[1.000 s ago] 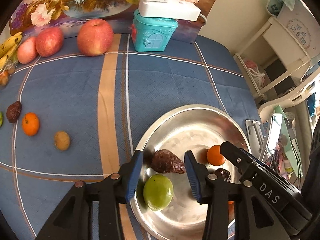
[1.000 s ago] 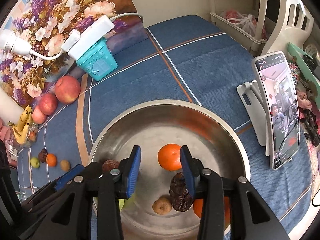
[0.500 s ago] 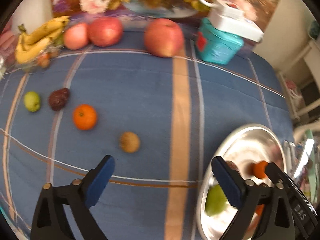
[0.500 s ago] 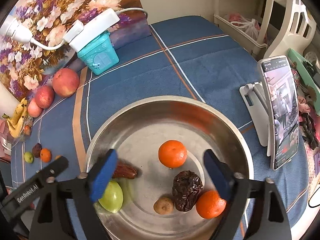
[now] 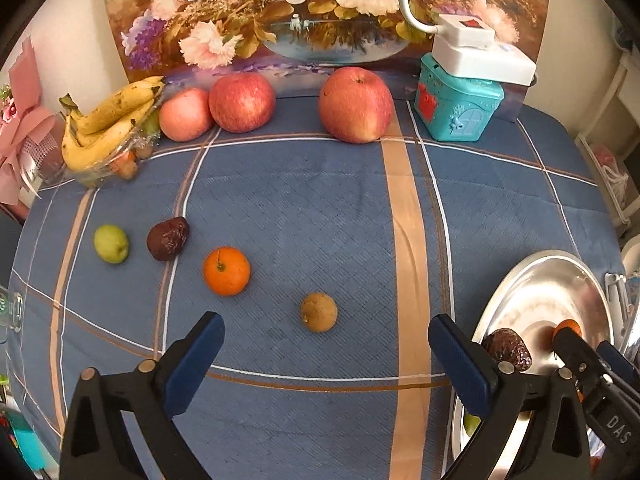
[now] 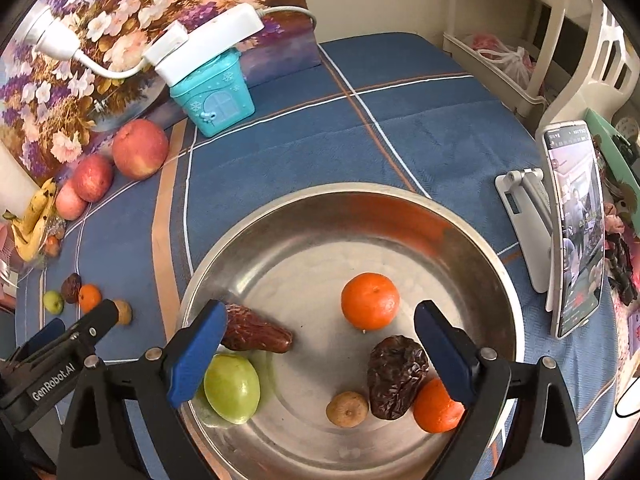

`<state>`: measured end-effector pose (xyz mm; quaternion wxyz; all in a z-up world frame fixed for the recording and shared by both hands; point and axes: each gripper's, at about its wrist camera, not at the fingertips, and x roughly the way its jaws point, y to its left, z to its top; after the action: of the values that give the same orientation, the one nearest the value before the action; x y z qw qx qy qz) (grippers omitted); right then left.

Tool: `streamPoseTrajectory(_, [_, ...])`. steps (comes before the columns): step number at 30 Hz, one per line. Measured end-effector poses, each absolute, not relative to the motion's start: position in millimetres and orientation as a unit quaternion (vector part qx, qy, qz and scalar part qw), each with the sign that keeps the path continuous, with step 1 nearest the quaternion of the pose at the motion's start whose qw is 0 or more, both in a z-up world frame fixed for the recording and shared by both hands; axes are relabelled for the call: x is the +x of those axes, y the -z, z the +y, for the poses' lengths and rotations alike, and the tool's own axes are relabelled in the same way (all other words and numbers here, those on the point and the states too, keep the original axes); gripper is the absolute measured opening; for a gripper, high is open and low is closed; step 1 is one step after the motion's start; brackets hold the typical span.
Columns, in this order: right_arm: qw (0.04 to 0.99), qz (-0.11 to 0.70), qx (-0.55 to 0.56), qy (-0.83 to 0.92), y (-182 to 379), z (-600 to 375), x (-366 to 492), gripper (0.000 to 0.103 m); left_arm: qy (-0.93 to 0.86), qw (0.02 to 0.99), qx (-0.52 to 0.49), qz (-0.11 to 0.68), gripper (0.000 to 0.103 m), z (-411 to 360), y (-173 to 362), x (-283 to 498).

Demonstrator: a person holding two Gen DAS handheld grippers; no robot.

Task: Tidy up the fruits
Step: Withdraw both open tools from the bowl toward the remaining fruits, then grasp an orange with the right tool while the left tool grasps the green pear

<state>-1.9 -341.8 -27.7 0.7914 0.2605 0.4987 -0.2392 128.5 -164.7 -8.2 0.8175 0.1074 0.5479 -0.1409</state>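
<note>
Black-framed, both spread and empty: left claw [image 5: 326,356] printed "GenRobot.AI", right claw [image 6: 320,344], lettered "DAS", over the steel bowl [image 6: 400,200].

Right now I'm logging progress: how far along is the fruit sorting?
Roughly half done: six small fruits already sit in the metal bowl. Nothing is in hand; left gripper and right gripper are open. Left: longan, tangerine, date, green fruit.

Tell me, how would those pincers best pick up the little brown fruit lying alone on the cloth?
Come straight down over the small brown fruit and close the left gripper across its widest middle. It is nearly round, so any side serves, and it lies clear of the orange with bare cloth around it.
</note>
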Motion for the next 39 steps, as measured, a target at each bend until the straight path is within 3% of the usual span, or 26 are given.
streamPoseTrajectory(13, [0.809, 0.485, 0.247, 0.222, 15.5, -321.3, 11.8, 0.095, 0.127, 0.826, 0.125, 0.535, 0.103, -122.9, -2.3, 151.3])
streamPoseTrajectory(26, [0.851, 0.471, 0.206, 0.106, -1.8, -231.3, 69.2, 0.095, 0.058, 0.843, 0.055, 0.532, 0.103, -9.9, -13.3, 198.3])
streamPoseTrajectory(34, [0.858, 0.482, 0.172, 0.049, 6.8, -184.1, 112.4, 0.094, 0.087, 0.841, 0.013, 0.534, 0.103, 16.5, -5.4, 232.5])
streamPoseTrajectory(39, [0.849, 0.504, 0.157, 0.021, 28.0, -160.5, 144.2, 0.083, 0.091, 0.821, 0.005, 0.563, 0.093, 29.4, 23.6, 261.2])
